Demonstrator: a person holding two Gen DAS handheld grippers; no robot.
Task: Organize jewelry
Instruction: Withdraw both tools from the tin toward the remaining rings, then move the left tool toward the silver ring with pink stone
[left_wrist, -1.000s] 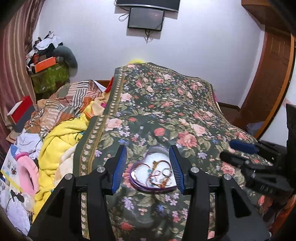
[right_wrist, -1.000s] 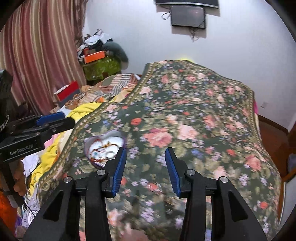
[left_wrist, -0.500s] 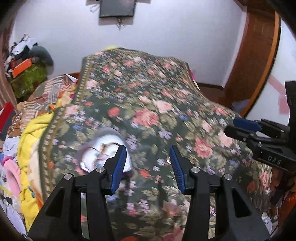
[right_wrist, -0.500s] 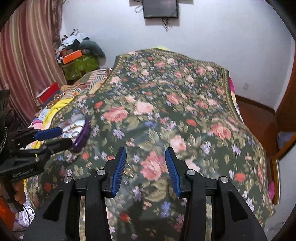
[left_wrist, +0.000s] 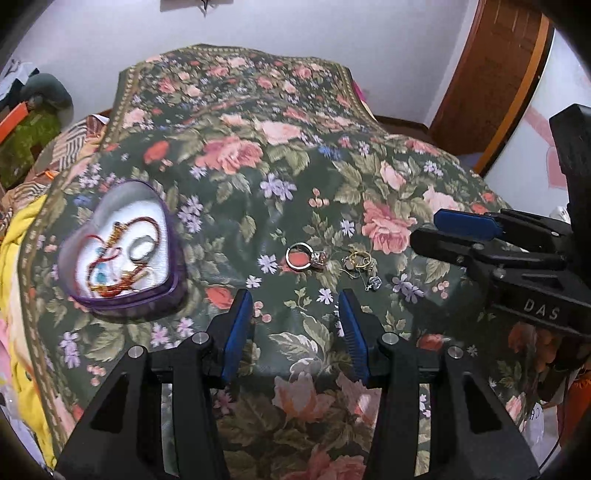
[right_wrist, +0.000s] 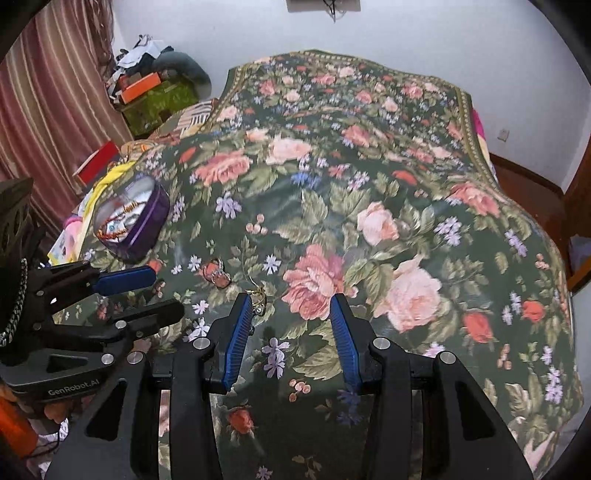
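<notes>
Loose jewelry, three pieces, lying on the floral bedspread (left_wrist: 295, 155) of the bed. Ring (left_wrist: 298, 257) with a small stone setting at its 3 o'clock side. Just beside it, at 3 o'clock, a gold chain (left_wrist: 357, 261) in a small tangle. At the chain's 5 o'clock, touching or nearly so, a small silver charm (left_wrist: 373, 283).

Heart-shaped box (left_wrist: 122, 243), purple wall, white lining, open, well apart from the loose pieces at their 9 o'clock. Contents: red cord bracelets, a ring and beaded pieces, tangled together; individual count cannot be told.

Left hand-held gripper (left_wrist: 295, 299): jaws wide apart, holding nothing, at 6 o'clock of the ring and near it.

Right hand-held gripper (right_wrist: 291, 306): jaws wide apart, holding nothing. In the right wrist view the gold chain (right_wrist: 257, 293) lies at the tip of its left finger; contact cannot be told. In the left wrist view this gripper enters from 3 o'clock, its fingertips near the chain.
</notes>
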